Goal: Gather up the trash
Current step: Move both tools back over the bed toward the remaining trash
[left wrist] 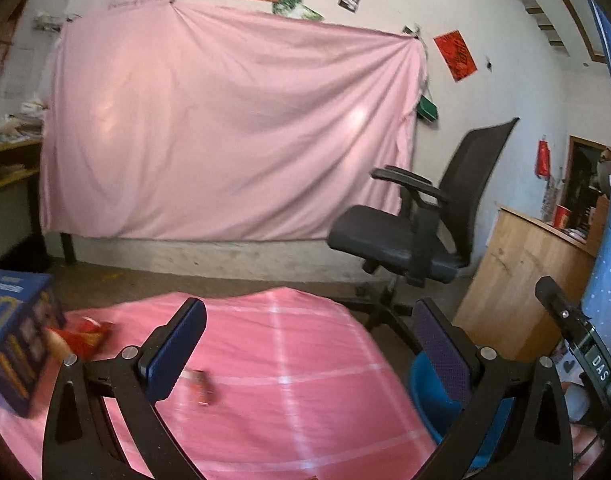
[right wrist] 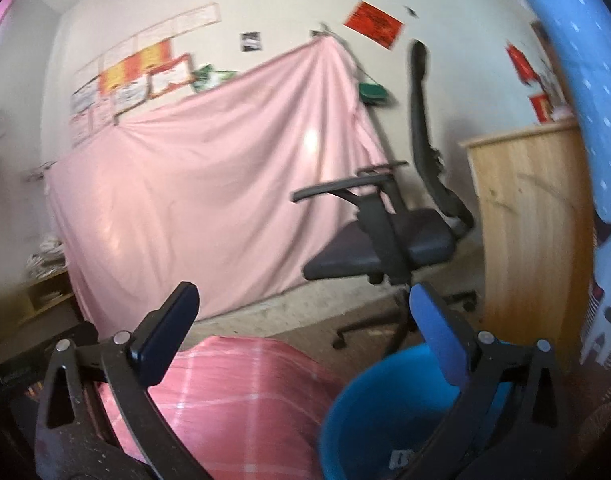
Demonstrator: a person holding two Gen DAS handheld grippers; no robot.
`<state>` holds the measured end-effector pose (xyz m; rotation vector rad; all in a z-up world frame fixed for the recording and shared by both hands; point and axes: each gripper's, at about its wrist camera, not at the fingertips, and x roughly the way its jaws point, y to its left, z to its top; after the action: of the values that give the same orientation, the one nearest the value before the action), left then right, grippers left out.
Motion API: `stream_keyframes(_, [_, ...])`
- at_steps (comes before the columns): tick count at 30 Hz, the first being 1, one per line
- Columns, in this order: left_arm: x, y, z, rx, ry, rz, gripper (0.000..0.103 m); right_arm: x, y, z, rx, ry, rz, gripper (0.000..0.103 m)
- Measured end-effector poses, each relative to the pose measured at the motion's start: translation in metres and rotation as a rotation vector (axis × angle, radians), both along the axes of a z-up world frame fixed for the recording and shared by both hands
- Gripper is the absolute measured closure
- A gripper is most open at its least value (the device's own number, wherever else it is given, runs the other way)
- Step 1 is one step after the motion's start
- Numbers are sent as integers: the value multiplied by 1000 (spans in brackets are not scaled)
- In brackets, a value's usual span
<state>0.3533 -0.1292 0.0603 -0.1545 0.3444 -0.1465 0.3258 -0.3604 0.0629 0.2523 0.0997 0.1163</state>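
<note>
My left tool (left wrist: 309, 344) stands wide with nothing between its pads, above the pink-clothed bench (left wrist: 289, 400). A small red wrapper (left wrist: 199, 386) lies on the cloth just beside its left finger; a red snack packet (left wrist: 85, 334) sits at the bench's left edge against a blue box (left wrist: 15, 340). My right tool (right wrist: 305, 332) is wide and empty too, over the blue bin (right wrist: 369, 412) off the bench's right edge.

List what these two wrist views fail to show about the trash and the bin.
- Blue plastic bin, right wrist view: the bottom edge and the right gripper hide most of its inside; one pale scrap shows.
- Small red wrapper on the pink checked cloth, left wrist view: blurred, print unreadable.
- Red snack packet: partly behind the blue printed box.
</note>
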Motion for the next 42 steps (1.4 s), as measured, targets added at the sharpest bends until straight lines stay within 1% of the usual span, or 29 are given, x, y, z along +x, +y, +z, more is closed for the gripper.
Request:
stream_keyframes(4, [-11, 22, 4, 9, -23, 65, 2, -1, 27, 6, -18, -36, 48, 0])
stream_keyframes(11, [-32, 60, 1, 27, -58, 171, 2, -1, 68, 9, -45, -60, 143, 0])
stream_keyframes(16, [-48, 87, -12, 35, -56, 249, 2, -1, 104, 4, -108, -58, 217, 0])
stream_keyframes(22, [-62, 110, -34, 53, -24, 290, 2, 1, 137, -8, -186, -33, 276, 0])
stream_keyframes(27, [-74, 119, -57, 64, 6, 301, 2, 13, 153, -22, -210, 33, 328, 0])
stream_keyframes(31, [-77, 125, -73, 63, 47, 304, 2, 25, 166, -34, -244, 105, 375, 0])
stream_keyframes(34, [-71, 130, -81, 62, 99, 312, 2, 37, 176, -47, -254, 195, 430, 0])
stream_keyframes(36, [-68, 132, -84, 38, 121, 308, 2, 46, 184, -56, -254, 261, 469, 0])
stream_keyframes(38, [-65, 136, -88, 15, 143, 311, 3, 56, 195, -67, -290, 330, 490, 0])
stream_keyframes(39, [-64, 139, -89, 8, 154, 313, 3, 58, 199, -70, -303, 348, 500, 0])
stream_keyframes(42, [-59, 145, -92, -9, 187, 320, 3, 65, 208, -78, -339, 401, 525, 5])
